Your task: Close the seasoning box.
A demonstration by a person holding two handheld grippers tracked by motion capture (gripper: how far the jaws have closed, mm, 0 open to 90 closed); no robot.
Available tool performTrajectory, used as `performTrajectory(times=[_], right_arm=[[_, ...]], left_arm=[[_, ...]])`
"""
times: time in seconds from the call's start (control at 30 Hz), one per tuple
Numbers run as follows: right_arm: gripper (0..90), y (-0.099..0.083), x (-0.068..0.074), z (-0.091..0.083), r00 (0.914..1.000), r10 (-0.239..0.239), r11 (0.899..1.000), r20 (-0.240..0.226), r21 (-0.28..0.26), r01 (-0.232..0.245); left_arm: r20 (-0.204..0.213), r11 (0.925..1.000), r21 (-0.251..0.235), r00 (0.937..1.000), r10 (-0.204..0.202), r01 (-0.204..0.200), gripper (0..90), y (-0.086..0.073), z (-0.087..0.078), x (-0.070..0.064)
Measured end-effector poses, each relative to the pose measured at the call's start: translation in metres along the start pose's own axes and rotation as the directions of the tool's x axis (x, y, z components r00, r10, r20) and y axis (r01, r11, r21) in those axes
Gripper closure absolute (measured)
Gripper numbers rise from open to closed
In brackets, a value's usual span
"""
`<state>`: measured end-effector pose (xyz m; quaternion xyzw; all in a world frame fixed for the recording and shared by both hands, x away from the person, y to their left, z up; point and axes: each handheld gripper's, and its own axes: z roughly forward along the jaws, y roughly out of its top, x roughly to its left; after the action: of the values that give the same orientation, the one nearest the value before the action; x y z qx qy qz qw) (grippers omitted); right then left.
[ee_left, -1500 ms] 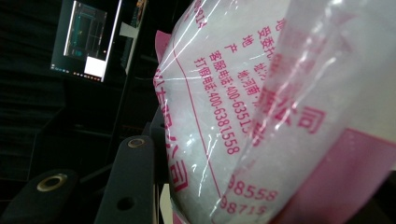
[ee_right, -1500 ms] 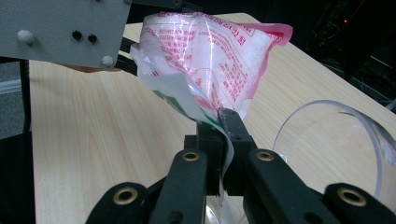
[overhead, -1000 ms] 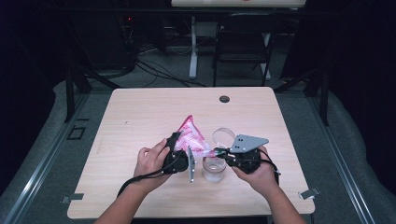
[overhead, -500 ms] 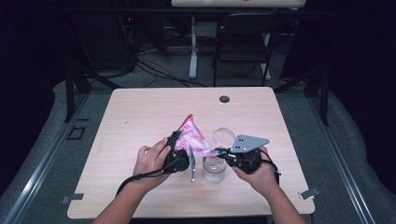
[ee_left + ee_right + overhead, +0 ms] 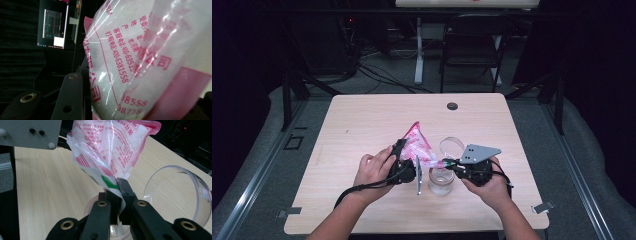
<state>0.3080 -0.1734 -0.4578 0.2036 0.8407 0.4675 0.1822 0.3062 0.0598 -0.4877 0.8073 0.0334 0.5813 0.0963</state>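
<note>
The pink and clear bag (image 5: 416,145) hangs above the worktop (image 5: 362,125), between both hands. Its long side slants: the pink top points up and away, the low corner points down at the small jar (image 5: 441,182). The right hand-held gripper (image 5: 117,195) pinches that corner tight. The left hand-held gripper (image 5: 404,165) sits against the bag; its grip is hidden, so I cannot tell. A clear lid (image 5: 180,192) lies near, partly cut off.
</note>
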Motion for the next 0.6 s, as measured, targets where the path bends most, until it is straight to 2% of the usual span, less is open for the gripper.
performTrajectory(times=[0.6], right_arm=[[88.3,-0.0020,-0.0028,-0.0018,0.9999,0.012,1.000,-0.008,0.010,-0.012]], left_arm=[[-0.011,0.9998,0.003,0.9997,0.020,-0.020,59.8,0.0046,-0.0024,0.0024]])
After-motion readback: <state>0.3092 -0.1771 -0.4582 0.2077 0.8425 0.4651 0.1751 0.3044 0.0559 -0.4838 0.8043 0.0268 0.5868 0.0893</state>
